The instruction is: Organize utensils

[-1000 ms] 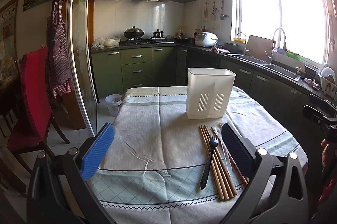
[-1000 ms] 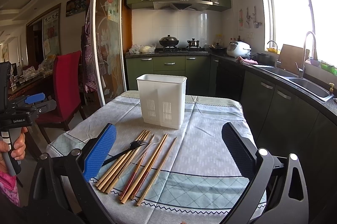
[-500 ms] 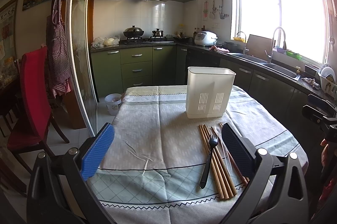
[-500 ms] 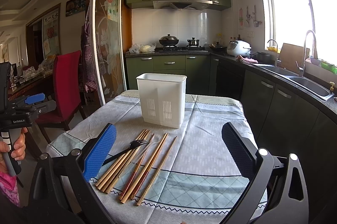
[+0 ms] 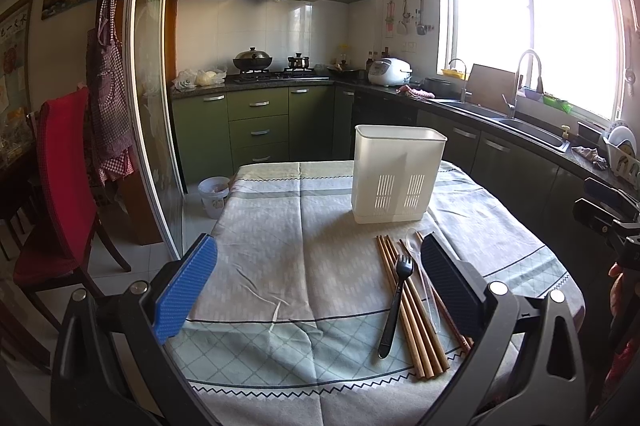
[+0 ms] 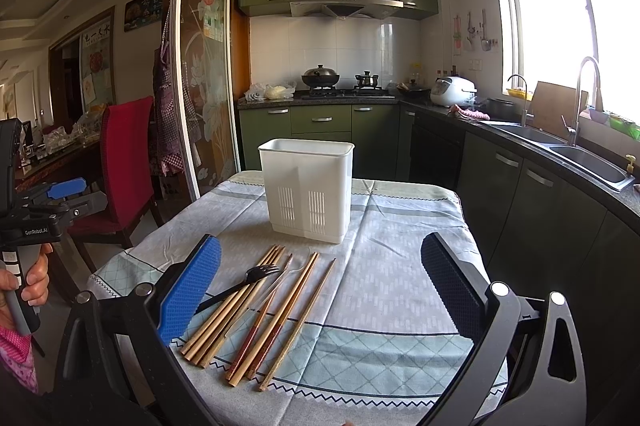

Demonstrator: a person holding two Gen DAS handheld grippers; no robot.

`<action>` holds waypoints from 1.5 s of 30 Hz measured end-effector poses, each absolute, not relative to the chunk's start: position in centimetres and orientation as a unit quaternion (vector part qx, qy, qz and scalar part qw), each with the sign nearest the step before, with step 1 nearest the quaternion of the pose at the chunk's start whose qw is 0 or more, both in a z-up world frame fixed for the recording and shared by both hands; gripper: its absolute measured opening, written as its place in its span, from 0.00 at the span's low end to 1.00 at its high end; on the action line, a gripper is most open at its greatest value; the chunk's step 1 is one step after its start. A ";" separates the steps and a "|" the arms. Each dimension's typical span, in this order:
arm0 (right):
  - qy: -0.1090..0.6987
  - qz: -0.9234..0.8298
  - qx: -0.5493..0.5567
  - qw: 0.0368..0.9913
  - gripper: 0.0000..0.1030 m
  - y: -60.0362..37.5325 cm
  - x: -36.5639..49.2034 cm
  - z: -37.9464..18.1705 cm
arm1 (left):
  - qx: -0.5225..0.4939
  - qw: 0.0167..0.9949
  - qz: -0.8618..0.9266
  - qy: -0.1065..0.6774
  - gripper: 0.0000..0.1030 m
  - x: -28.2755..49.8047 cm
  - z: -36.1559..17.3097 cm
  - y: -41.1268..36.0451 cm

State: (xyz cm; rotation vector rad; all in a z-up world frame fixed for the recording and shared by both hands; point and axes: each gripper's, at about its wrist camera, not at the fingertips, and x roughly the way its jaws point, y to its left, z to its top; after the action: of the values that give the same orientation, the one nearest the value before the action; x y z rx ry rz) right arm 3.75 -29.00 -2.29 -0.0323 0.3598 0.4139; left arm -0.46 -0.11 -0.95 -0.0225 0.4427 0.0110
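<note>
Evidently almost nothing has changed over the last second: in both wrist views the scene matches the earlier pictures, with only the slightest drift of the cameras. The left gripper [image 5: 318, 284] hangs over the near edge of the tabletop [image 5: 280, 226] with its jaws spread wide and nothing between them; the right gripper [image 6: 320, 284] is likewise wide open and empty, held above the same near edge.

The utensils lie in a loose bundle near the near edge, toward the right side as the left wrist view has it. A set of pale wooden chopsticks [image 6: 236, 300] lies side by side, a black plastic fork [image 6: 244, 286] rests across them, and a clear plastic spoon [image 5: 420, 274] lies just beside the fork. Darker, red-tipped chopsticks [image 6: 276, 310] sit next to the pale ones, and one single stick [image 6: 300, 322] lies a little apart on the far right of the bundle. The white plastic holder [image 6: 308, 186] stands upright further back, near the middle of the tabletop, well apart from the bundle; what is inside it cannot be seen.

The stillness suggests the task has not really begun: nothing is grasped and every visible utensil is still on the cloth. The next move probably calls for one gripper to come down on the fork or a stick, then carry it to the holder.
</note>
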 end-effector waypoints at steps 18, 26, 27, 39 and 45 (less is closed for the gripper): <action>0.181 0.205 -0.014 0.962 0.96 -28.9 3.9 -2.8 | -0.011 0.974 0.004 0.224 0.94 -0.3 -1.0 -0.2; 0.223 0.204 -0.013 0.953 0.96 -29.4 5.4 -3.6 | -0.022 0.962 -0.009 0.273 0.94 1.9 -1.4 -0.1; 0.229 0.201 -0.019 0.952 0.96 -29.5 5.8 -3.6 | -0.024 0.957 -0.011 0.289 0.94 2.7 -1.4 -0.2; 0.277 0.179 -0.061 0.942 0.96 -31.2 7.9 -4.1 | 0.001 0.851 -0.082 0.519 0.94 14.6 -6.3 -5.8; 0.293 0.174 -0.049 0.939 0.96 -32.5 8.2 -4.7 | 0.033 0.806 -0.091 0.584 0.94 18.2 -8.9 -8.3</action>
State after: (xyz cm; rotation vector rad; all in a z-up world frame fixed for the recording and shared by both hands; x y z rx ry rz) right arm 8.15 -32.52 -4.68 -0.0997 0.5986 0.3547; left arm 18.24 -8.29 -8.88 0.0711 1.2494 -0.1952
